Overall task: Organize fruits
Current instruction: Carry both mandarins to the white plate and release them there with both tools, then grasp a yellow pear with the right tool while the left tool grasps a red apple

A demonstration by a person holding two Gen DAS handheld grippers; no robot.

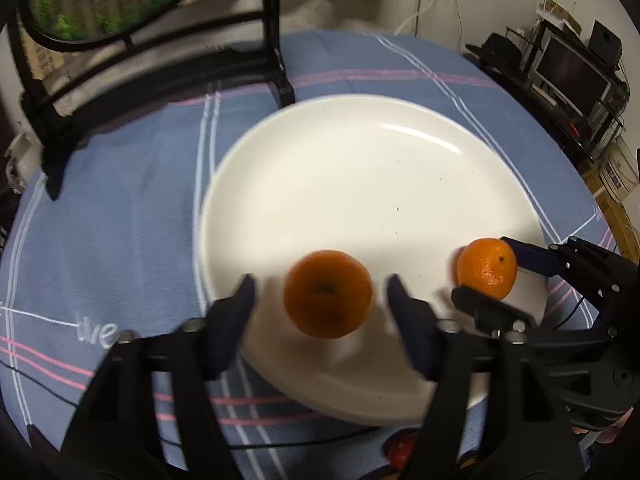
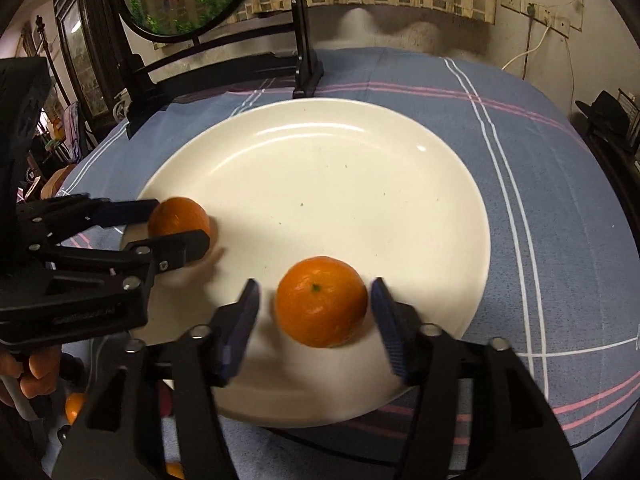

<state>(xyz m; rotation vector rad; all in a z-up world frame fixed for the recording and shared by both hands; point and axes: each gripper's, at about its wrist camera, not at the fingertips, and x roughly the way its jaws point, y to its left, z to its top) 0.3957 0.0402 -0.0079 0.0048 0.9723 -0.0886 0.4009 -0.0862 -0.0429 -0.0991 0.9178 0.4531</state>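
A large white plate (image 1: 360,168) (image 2: 320,168) lies on the blue striped cloth. Two oranges sit on its near part. My left gripper (image 1: 320,292) is open with its fingers apart on either side of one orange (image 1: 328,294), not touching it; the same gripper (image 2: 180,224) and orange (image 2: 179,216) show in the right wrist view. My right gripper (image 2: 316,300) is open around the other orange (image 2: 321,301), with small gaps on both sides; it shows in the left wrist view (image 1: 486,268) with its orange (image 1: 487,267).
A black-framed round mirror stand (image 1: 160,40) (image 2: 184,0) stands at the far left of the table. More fruit lies below the near table edge: something red (image 1: 402,450) and an orange (image 2: 74,406). Shelves with electronics (image 1: 568,68) stand at the right.
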